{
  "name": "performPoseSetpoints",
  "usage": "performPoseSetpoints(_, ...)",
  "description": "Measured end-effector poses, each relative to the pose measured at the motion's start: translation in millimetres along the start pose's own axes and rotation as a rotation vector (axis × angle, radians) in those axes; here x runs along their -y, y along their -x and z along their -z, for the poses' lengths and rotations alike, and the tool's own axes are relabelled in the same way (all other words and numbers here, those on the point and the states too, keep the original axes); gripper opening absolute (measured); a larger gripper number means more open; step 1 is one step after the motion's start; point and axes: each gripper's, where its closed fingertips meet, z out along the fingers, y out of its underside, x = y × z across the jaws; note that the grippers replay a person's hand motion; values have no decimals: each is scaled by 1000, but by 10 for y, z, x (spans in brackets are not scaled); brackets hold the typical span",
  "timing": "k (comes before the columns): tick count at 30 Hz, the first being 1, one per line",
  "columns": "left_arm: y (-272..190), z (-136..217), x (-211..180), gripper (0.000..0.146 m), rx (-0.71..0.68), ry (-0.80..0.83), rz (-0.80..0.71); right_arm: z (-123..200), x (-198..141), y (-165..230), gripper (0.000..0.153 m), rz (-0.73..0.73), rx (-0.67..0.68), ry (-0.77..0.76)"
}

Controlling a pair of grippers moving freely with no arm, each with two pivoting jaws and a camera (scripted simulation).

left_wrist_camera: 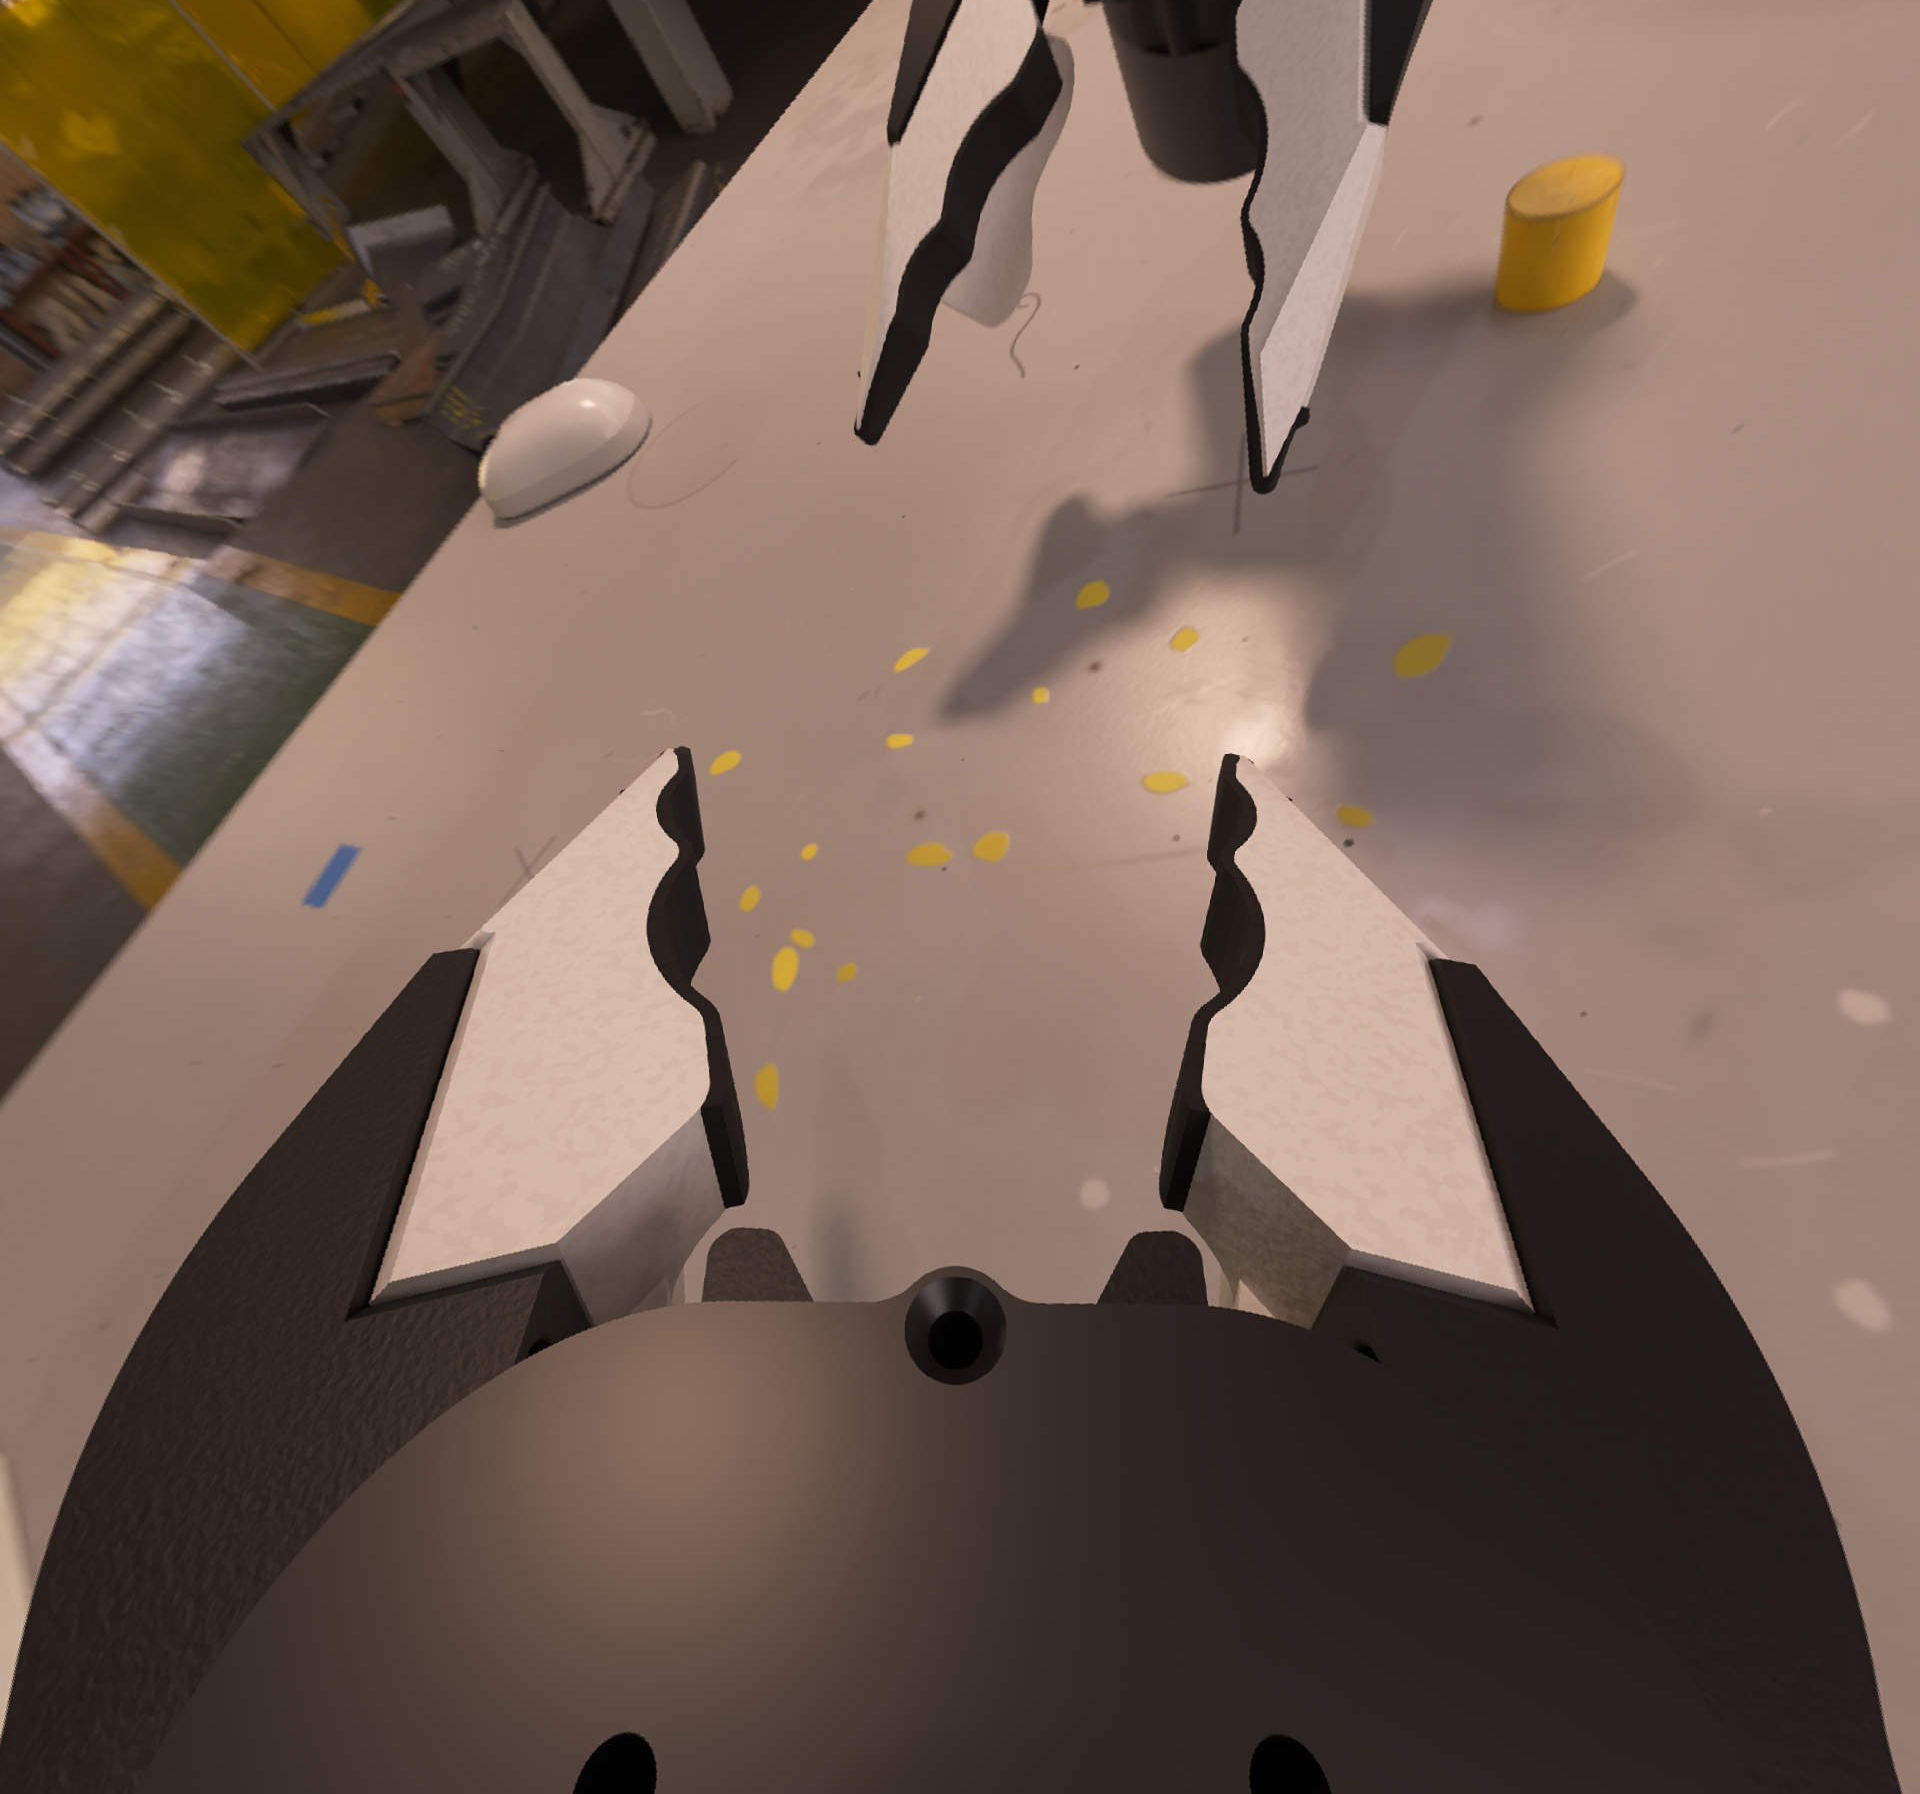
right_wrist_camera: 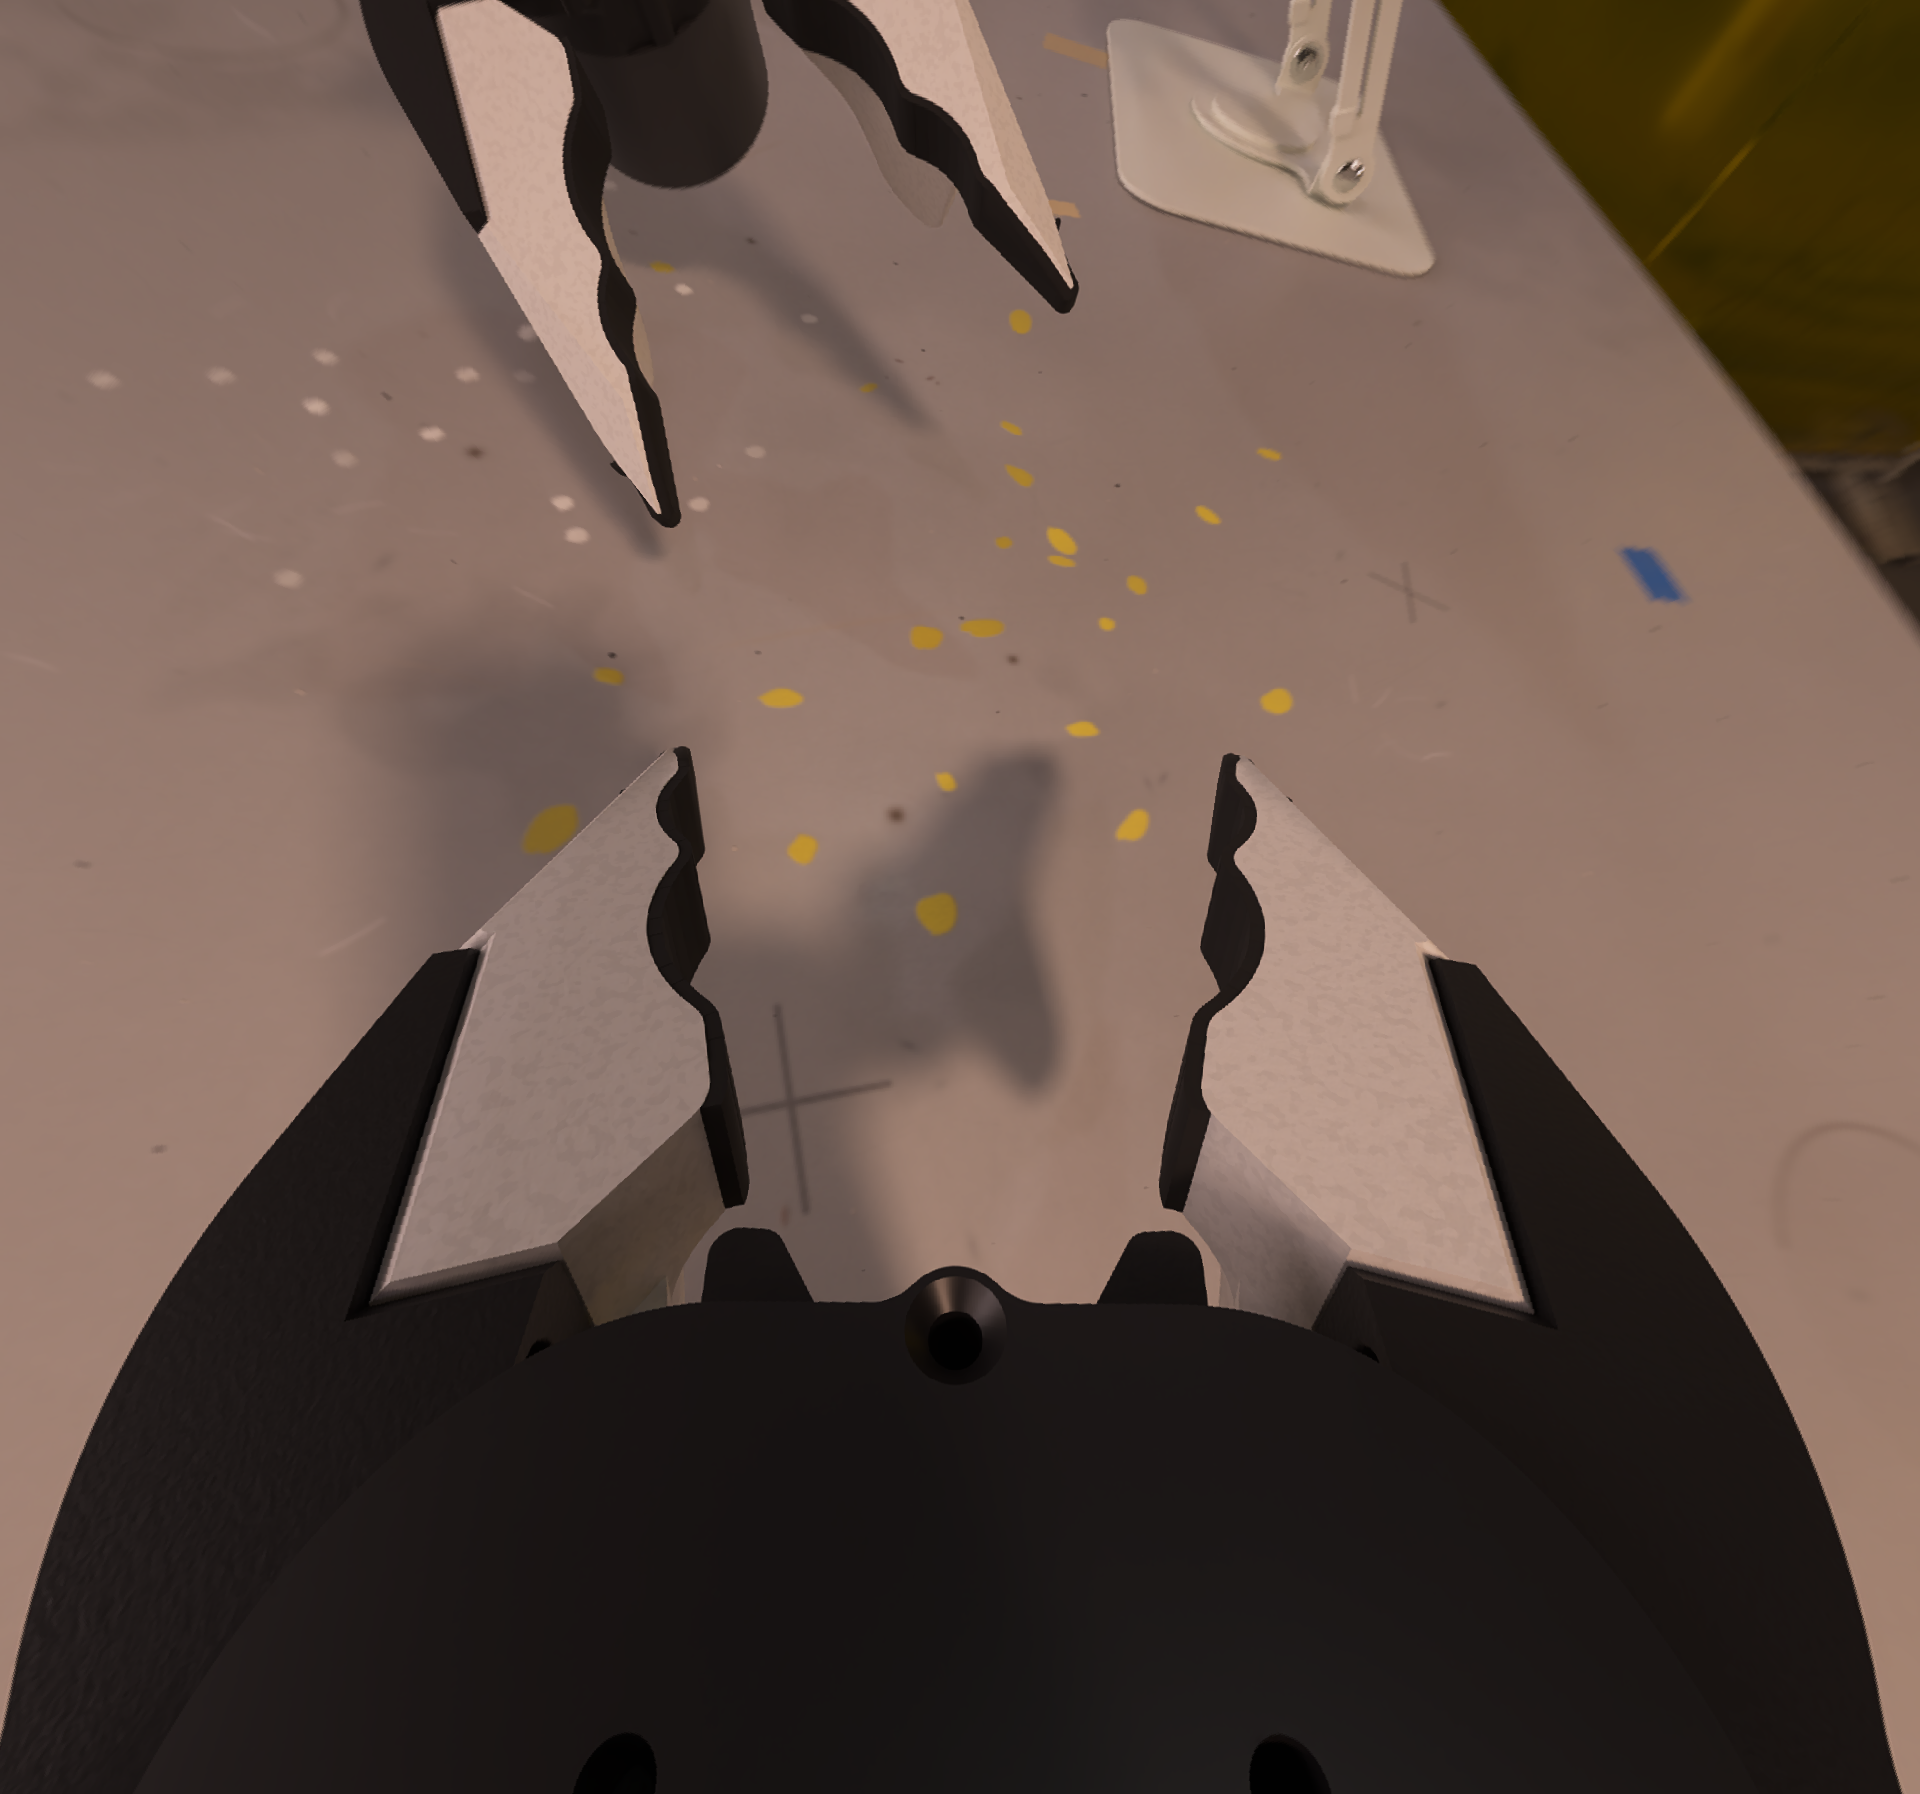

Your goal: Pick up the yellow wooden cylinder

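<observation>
The yellow wooden cylinder (left_wrist_camera: 1558,232) stands upright on the table at the upper right of the left wrist view; it does not show in the right wrist view. My left gripper (left_wrist_camera: 956,757) is open and empty, hovering over yellow paint spots, well short of the cylinder. My right gripper (right_wrist_camera: 956,757) is open and empty too. It faces the left one and shows in the left wrist view (left_wrist_camera: 1070,456), to the left of the cylinder and apart from it. The left gripper shows in the right wrist view (right_wrist_camera: 868,404).
A white dome-shaped object (left_wrist_camera: 566,445) lies near the table's left edge (left_wrist_camera: 436,601). A white lamp base with its arm (right_wrist_camera: 1268,144) stands at the far right in the right wrist view. Blue tape (right_wrist_camera: 1652,572) and pencil crosses mark the grey table. Beyond the edge are the floor and yellow screens (left_wrist_camera: 156,103).
</observation>
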Motion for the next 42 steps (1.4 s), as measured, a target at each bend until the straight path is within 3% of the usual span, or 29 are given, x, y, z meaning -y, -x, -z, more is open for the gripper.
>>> performPoseSetpoints(5, -9, 37, -25, 96, 23, 19, -6, 19, -25, -11, 96, 109, -68, 13)
performPoseSetpoints(15, 135, 133, -57, 101, -22, -39, 108, 100, 59, -26, 95, 3, 2, -38)
performPoseSetpoints(33, -19, -82, -152, 98, 14, 33, -11, -44, -4, -5, 104, 17, 7, -6)
performPoseSetpoints(38, -17, 147, -236, 97, 54, 78, 28, 238, -43, -12, 98, -12, -27, 19)
performPoseSetpoints(42, -132, 480, -173, 95, 72, 67, 52, 699, -132, 301, 93, -44, 25, 49)
